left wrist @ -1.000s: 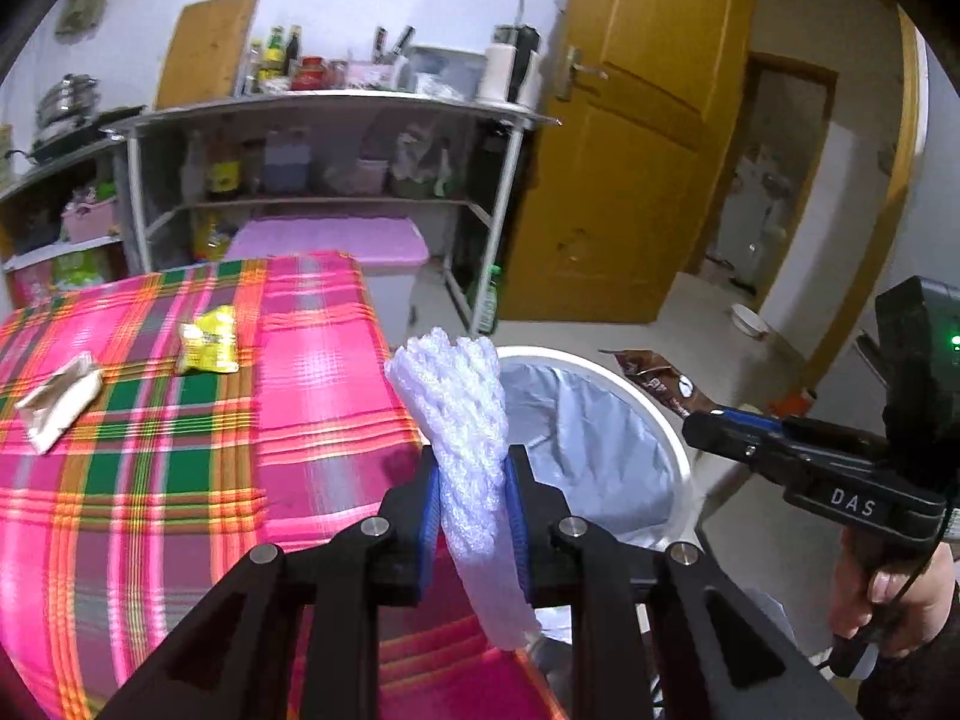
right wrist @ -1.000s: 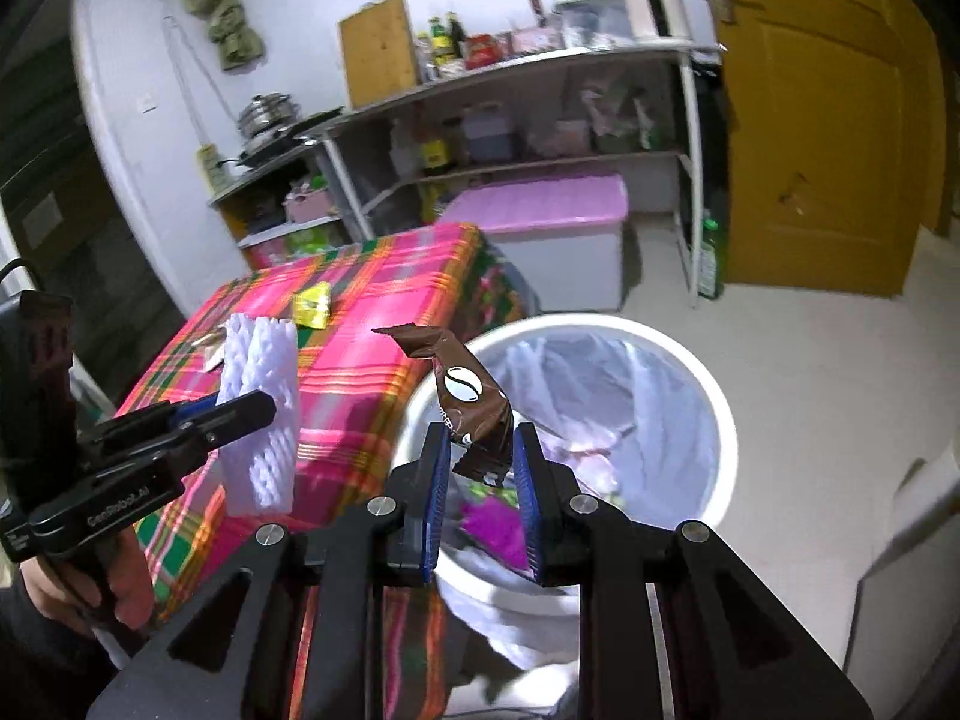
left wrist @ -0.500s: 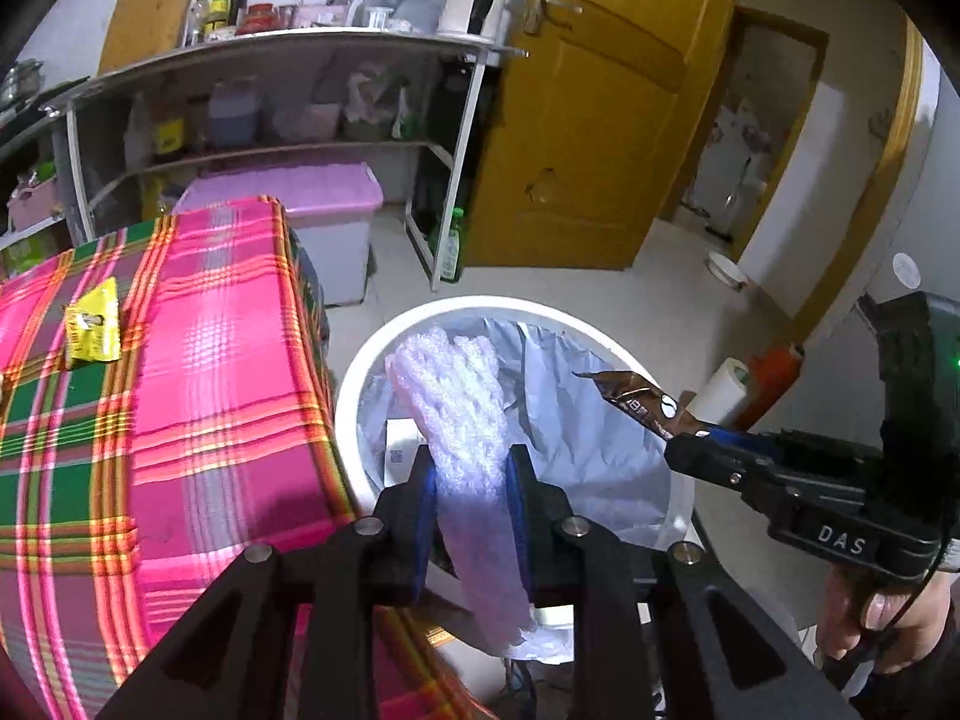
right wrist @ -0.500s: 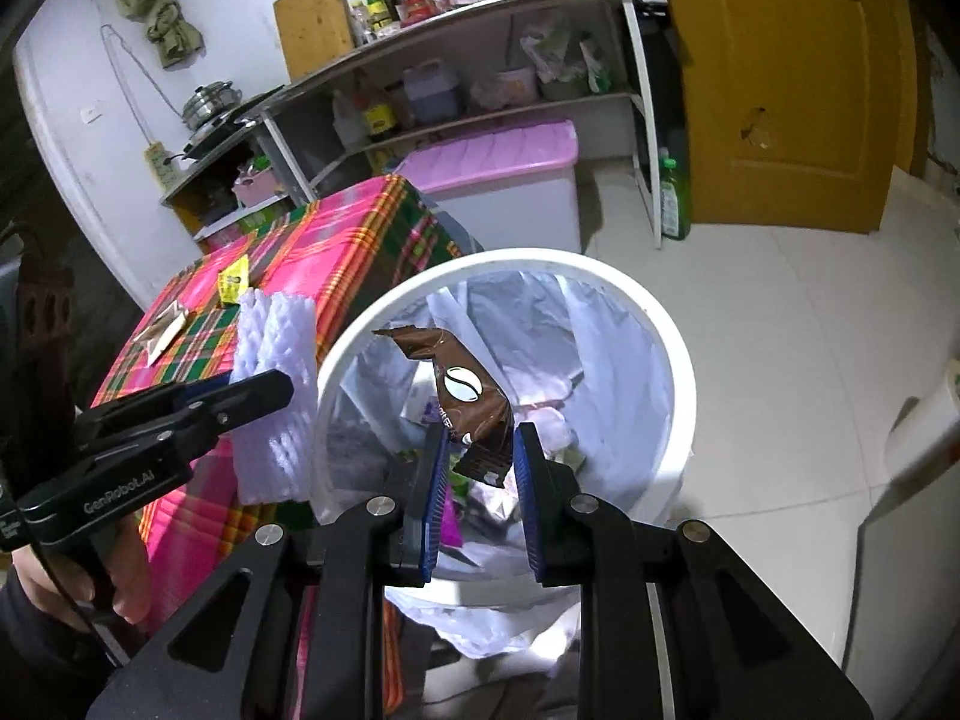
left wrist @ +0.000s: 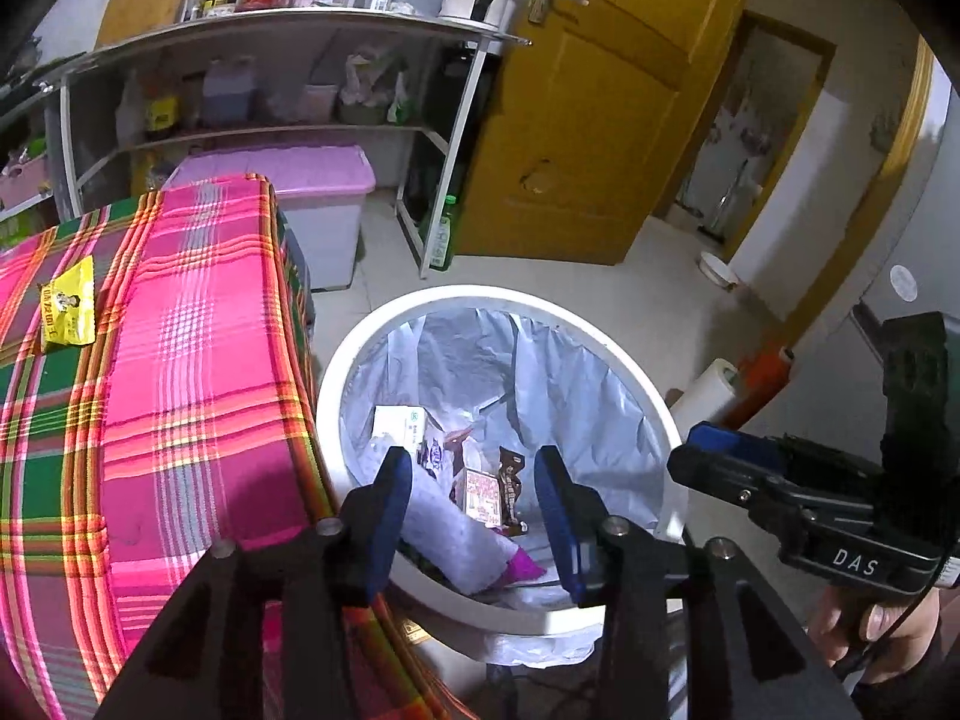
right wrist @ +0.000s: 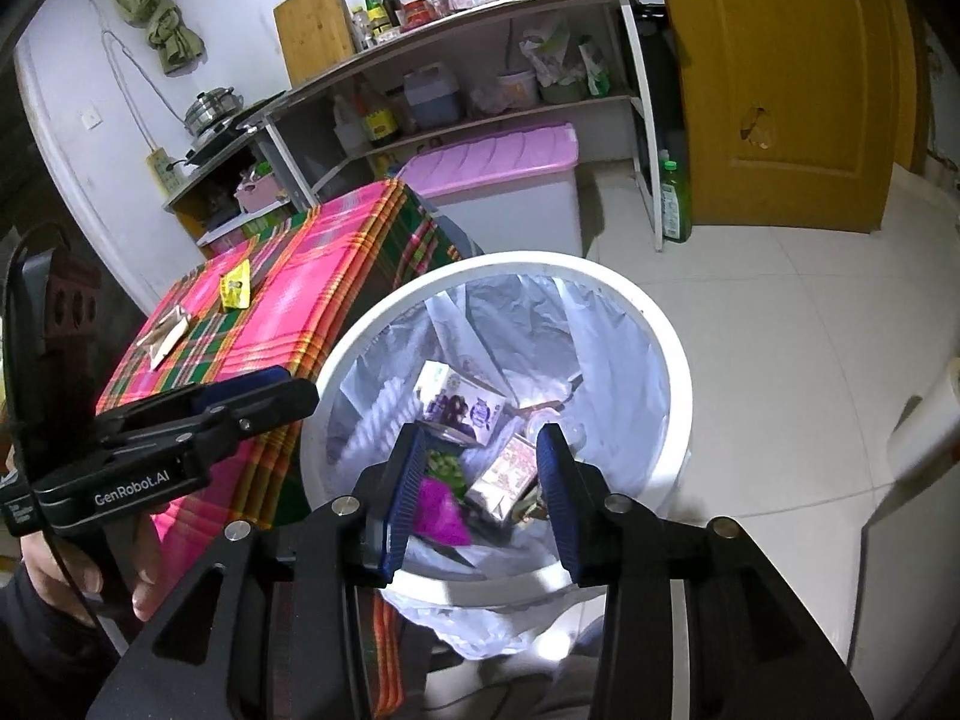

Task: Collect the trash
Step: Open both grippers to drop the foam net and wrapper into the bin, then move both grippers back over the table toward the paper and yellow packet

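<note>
Landmark: white trash bin [left wrist: 630, 360], round, lined with a pale plastic bag, standing on the tiled floor just beside the table [left wrist: 198, 396].
Left hand-held gripper [left wrist: 474, 504]: poised over the near rim of the bin, pointing down into it; jaws opening, well apart, nothing pressed between the pads. Seen also from the right wrist view [right wrist: 198, 414], at the table-side rim of the bin.
Right hand-held gripper [right wrist: 480, 492]: above the bin's near rim, pointing into it; jaws opening, with a clear gap and nothing gripped. From the left wrist view it shows at the bin's right side [left wrist: 738, 468].
Foam net sleeve [left wrist: 450, 534]: white, lying inside the bin against the near wall, below the left jaws and free of them.
Brown wrapper [left wrist: 510, 480]: inside the bin among the rubbish, clear of both grippers.
Other bin contents: small white carton [left wrist: 399, 426], a purple-printed carton [right wrist: 462, 402], a pink-printed box [left wrist: 483, 495], a magenta scrap [right wrist: 441, 510].
Yellow packet [left wrist: 69, 303]: on the table's plaid cloth, well apart from the bin, not collected.
Pale wrapper [right wrist: 165, 336]: on the table, farther from the bin than the yellow packet, not collected.
Person's hands: one on the left grip handle [right wrist: 78, 564], one on the right grip handle [left wrist: 870, 624], both partly in view.
Background beyond the bin: pink-lidded storage box [left wrist: 312, 180] under the shelving unit [left wrist: 288, 30]; yellow door [left wrist: 600, 108] on the bin's far side.
</note>
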The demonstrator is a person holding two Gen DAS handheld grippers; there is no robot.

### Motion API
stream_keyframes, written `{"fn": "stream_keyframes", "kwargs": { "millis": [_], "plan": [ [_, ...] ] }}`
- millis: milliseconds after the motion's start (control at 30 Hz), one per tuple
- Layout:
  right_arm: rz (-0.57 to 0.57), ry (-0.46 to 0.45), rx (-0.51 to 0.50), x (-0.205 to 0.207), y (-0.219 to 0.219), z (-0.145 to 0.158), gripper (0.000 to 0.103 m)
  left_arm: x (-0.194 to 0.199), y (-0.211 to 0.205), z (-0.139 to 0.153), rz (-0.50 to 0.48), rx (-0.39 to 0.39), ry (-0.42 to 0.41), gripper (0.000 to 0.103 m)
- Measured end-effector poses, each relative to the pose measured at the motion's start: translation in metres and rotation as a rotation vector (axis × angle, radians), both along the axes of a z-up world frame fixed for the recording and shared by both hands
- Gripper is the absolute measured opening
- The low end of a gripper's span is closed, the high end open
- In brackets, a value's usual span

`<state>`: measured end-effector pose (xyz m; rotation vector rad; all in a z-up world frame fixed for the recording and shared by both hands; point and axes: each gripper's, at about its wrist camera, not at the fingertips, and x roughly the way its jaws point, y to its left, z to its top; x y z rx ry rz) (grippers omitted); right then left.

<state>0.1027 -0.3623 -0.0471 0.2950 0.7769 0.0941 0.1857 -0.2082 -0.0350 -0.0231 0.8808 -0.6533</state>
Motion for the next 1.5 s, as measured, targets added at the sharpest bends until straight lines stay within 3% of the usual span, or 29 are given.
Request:
{"fn": "stream_keyframes", "kwargs": {
  "millis": [300,633,933,1500],
  "plan": [
    [0.04,-0.046,-0.005,-0.009,0.016,0.019,0.04,-0.015,0.025,0.018,0.046,-0.032,-0.032,0.042],
    [0.11,-0.128,-0.001,-0.016,0.049,0.043,0.04,-0.047,0.067,0.048,0.134,-0.001,-0.137,0.042],
    [0.172,-0.145,-0.021,-0.013,0.078,0.054,0.04,-0.068,0.105,0.064,0.221,0.019,-0.198,0.042],
    [0.333,-0.135,-0.083,0.021,0.148,0.061,0.045,-0.071,0.189,0.064,0.377,0.041,-0.21,0.042]
  ]
}}
